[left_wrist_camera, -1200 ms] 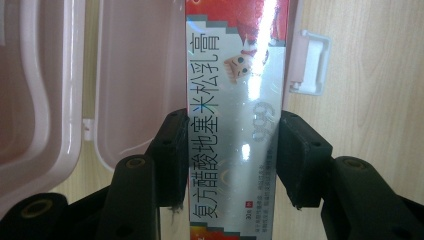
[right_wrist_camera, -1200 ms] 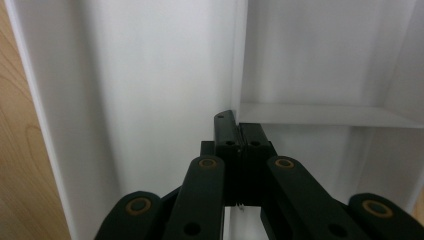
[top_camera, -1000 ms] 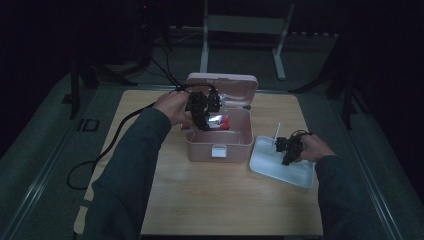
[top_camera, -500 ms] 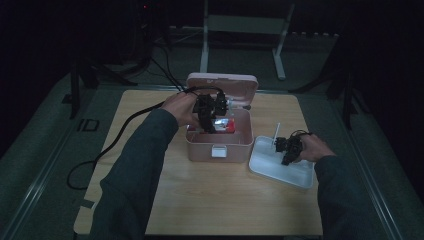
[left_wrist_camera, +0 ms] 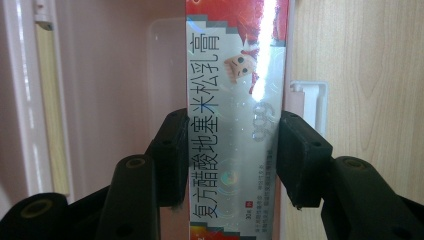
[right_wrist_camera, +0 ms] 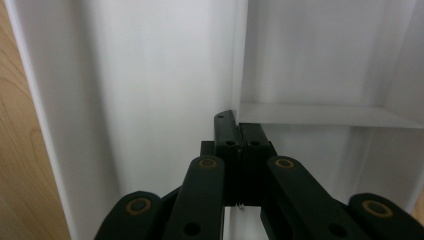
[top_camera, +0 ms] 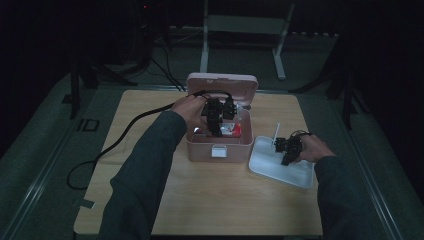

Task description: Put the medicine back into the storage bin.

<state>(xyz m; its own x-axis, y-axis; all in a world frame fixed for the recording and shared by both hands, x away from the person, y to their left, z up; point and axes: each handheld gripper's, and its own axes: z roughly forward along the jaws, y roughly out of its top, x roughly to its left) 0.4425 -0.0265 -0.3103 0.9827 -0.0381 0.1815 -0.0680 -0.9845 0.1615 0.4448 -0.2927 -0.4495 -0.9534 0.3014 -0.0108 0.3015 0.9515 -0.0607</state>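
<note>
Nearest the person, on the wooden counter (top_camera: 220,195), two dark sleeves reach forward from the bottom of the high view. Toward the right, the right tool (top_camera: 286,151) rests inside a white plastic tray (top_camera: 265,167) that lies flat on the counter just beside the pink box. Its jaws are pressed fully together with nothing between them, as the right gripper view shows (right_wrist_camera: 239,131), where they point along a white divider wall (right_wrist_camera: 320,115) of the tray. A thin white stick (top_camera: 276,131) stands up at the tray's far edge.

Farther in, at the counter's middle, sits the pink storage box (top_camera: 220,147) with a white latch on its front wall and its lid (top_camera: 222,85) raised at the back. Over its open top the left tool (top_camera: 216,120) grips a silver and red ointment carton (top_camera: 231,130). In the left gripper view the two black pads clamp the carton's long sides (left_wrist_camera: 235,125), and the carton (left_wrist_camera: 235,90) lies lengthwise over the box's pink interior (left_wrist_camera: 115,90), close to the wall that carries the latch (left_wrist_camera: 310,107).

A black cable (top_camera: 125,130) trails from the left tool across the counter's left side.
</note>
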